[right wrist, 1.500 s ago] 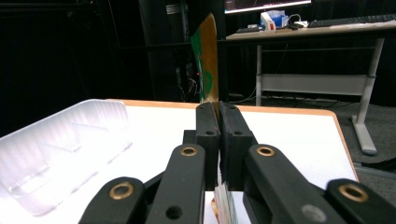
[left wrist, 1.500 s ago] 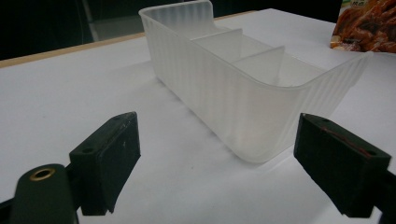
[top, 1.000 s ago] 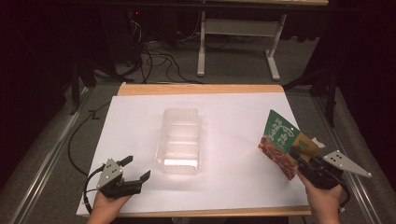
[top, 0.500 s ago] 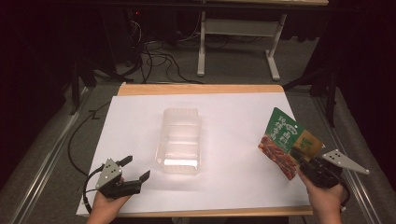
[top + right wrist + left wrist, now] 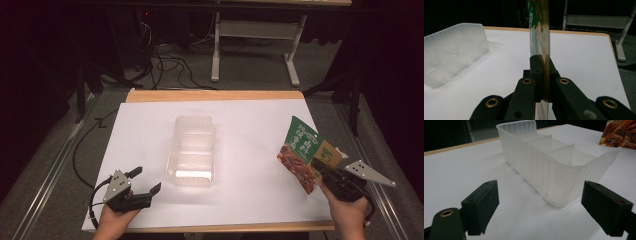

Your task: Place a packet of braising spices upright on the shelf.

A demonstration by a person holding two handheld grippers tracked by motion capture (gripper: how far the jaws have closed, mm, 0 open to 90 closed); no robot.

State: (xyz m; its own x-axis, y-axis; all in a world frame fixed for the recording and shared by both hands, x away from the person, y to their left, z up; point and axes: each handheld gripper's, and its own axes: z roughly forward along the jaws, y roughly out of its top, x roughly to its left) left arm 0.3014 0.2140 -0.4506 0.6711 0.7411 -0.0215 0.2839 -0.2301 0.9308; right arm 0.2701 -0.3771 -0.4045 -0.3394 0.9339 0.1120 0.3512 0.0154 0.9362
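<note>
Our right gripper [image 5: 320, 172] has just closed its jaws on the snack pouch [image 5: 305, 152], holding it upright. Our left gripper [image 5: 142, 181] rests wide open and holds nothing, near the plastic tray [image 5: 192, 150].

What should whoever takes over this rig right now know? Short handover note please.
Right gripper: jaws have just been closing, now shut on the snack packet, held upright above the table's right side.
Left gripper: open, nothing between its jaws, resting near the front left of the white table, pointed at the tray.
Clear plastic tray: mid-table, three compartments, nothing seen inside.
Done: packet gripped.
Left: probably carry the packet over and drop it into the tray; the left gripper could steady the tray if it slides.
</note>
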